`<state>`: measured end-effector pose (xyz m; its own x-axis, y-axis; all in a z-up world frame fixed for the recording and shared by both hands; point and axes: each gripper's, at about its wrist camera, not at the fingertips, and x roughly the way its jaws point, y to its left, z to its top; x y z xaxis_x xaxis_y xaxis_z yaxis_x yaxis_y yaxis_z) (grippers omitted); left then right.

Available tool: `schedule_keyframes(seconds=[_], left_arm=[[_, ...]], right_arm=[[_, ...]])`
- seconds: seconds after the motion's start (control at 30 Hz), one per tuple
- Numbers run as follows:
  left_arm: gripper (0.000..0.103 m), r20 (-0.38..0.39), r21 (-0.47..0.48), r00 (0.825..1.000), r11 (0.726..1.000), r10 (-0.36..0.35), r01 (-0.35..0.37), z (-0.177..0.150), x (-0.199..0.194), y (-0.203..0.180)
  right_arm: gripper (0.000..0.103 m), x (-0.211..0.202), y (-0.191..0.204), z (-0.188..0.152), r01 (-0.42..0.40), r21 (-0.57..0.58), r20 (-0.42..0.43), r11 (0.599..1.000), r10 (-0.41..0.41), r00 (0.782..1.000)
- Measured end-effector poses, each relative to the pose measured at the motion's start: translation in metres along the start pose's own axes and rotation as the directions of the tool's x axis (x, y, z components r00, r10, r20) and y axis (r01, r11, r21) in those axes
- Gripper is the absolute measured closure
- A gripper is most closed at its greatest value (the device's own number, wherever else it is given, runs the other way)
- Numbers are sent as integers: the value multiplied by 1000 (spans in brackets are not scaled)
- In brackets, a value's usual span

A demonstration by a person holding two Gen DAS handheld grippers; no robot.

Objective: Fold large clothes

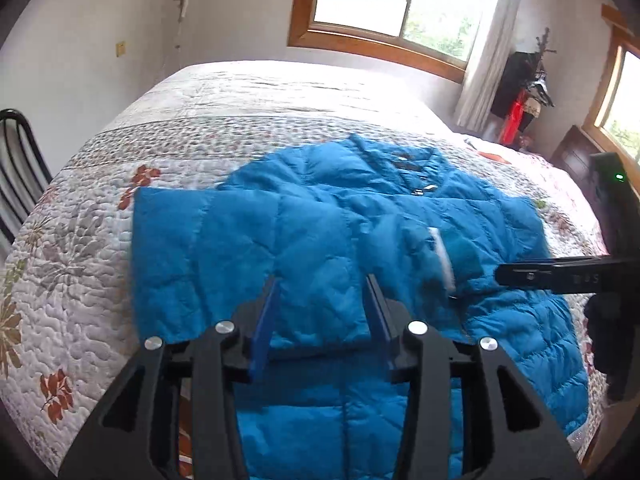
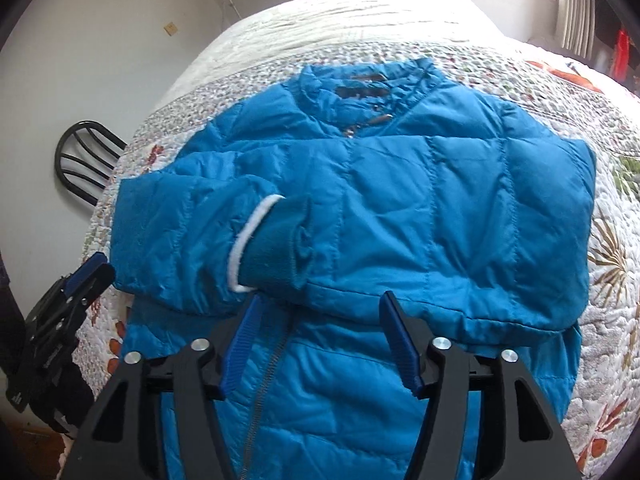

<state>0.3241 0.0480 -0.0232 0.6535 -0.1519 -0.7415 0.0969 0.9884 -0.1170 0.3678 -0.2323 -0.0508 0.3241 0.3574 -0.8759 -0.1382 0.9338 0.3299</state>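
A blue puffer jacket point(image 1: 320, 220) point(image 2: 400, 200) lies front up on the bed, collar toward the far side. Both sleeves are folded across its chest, and a white-lined cuff point(image 2: 248, 240) point(image 1: 442, 256) rests near the middle. My left gripper point(image 1: 323, 280) hovers over the folded left sleeve, jaws open and not pressing on the fabric; the right wrist view shows it beside the jacket's left edge point(image 2: 102, 266). My right gripper point(image 2: 322, 298) is open just above the jacket's lower front, near the zipper point(image 2: 264, 376). It reaches in from the right in the left wrist view point(image 1: 504, 274).
The floral quilted bedspread point(image 1: 180, 120) point(image 2: 608, 280) covers the whole bed. A black metal chair point(image 1: 16, 160) point(image 2: 84, 160) stands off the bed's left side. A wood-framed window point(image 1: 400, 4), a curtain and a rack of dark clothes point(image 1: 524, 92) are at the back right.
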Motion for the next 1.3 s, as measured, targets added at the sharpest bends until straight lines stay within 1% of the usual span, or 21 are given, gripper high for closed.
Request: schedule_keyframes(seconds=[0.07, 0.13, 0.2, 0.23, 0.27, 0.3, 0.33, 0.37, 0.4, 0.5, 0.57, 0.67, 0.77, 0.87, 0.9, 0.93, 1.0, 1.07, 1.13, 1.23, 1.3], left_arm=[[61, -20, -36, 997, 997, 71, -72, 3, 10, 23], [61, -36, -53, 990, 989, 133, -135, 6, 20, 42], [61, -64, -69, 986, 985, 152, -156, 5, 30, 56], [61, -81, -79, 986, 985, 145, -152, 4, 35, 62], [61, -96, -84, 986, 986, 135, -143, 3, 40, 66], [61, -107, -86, 985, 986, 133, -143, 1, 44, 68], [61, -111, -86, 985, 986, 134, -143, -1, 48, 69], [61, -112, -85, 985, 986, 130, -140, -1, 50, 71], [61, -110, -85, 985, 987, 130, -140, -3, 52, 70], [61, -94, -82, 989, 989, 116, -124, -1, 45, 67], [61, -72, -72, 992, 991, 106, -111, 2, 37, 61], [61, -46, -66, 995, 994, 88, -91, 9, 31, 52], [61, -27, -47, 997, 996, 70, -71, 16, 31, 38], [61, -26, -17, 998, 998, 60, -61, 21, 41, 21], [61, -32, -10, 998, 998, 55, -55, 23, 46, 17], [61, -41, -8, 998, 999, 51, -51, 25, 52, 12], [61, -64, 3, 997, 999, 50, -50, 26, 66, 3], [61, -74, 20, 994, 997, 75, -73, 26, 79, -3], [59, -88, 36, 992, 996, 89, -86, 25, 90, -5], [58, -103, 38, 990, 995, 95, -92, 22, 100, -2], [58, -97, 62, 990, 993, 107, -101, 20, 100, -3]], right_arm=[[34, 3, 10, 7, -14, -9, -2, 1000, 14, 1000], [34, 13, 15, 14, -22, -9, -20, 1000, 22, 1000], [34, 27, 18, 21, -35, -2, -51, 999, 35, 998], [37, 34, 20, 22, -39, 0, -64, 999, 39, 997], [50, 42, 22, 24, -40, -3, -75, 999, 40, 996], [57, 47, 24, 25, -39, -14, -83, 999, 37, 996], [76, 52, 27, 25, -51, -25, -87, 998, 48, 995], [87, 55, 29, 24, -79, -30, -86, 996, 76, 993], [88, 56, 31, 24, -100, -29, -85, 995, 97, 992], [90, 45, 36, 25, -67, -64, -43, 996, 65, 997], [91, 29, 31, 28, -52, -63, -3, 997, 52, 999], [91, -3, 13, 33, -30, -39, 71, 999, 33, 997], [91, -33, -13, 36, 37, -3, 134, 999, -36, 990], [91, -60, -46, 32, 131, 58, 177, 990, -140, 974], [91, -64, -57, 30, 163, 80, 177, 983, -175, 968], [91, -66, -67, 28, 177, 97, 169, 979, -191, 967], [91, -62, -90, 23, 159, 137, 137, 978, -178, 974], [92, -53, -107, 17, 173, 167, 110, 971, -193, 975], [92, -41, -124, 13, 216, 191, 82, 958, -235, 969], [92, -21, -141, 7, 180, 219, 50, 959, -195, 980], [92, -13, -141, 6, 186, 210, 39, 960, -199, 979]])
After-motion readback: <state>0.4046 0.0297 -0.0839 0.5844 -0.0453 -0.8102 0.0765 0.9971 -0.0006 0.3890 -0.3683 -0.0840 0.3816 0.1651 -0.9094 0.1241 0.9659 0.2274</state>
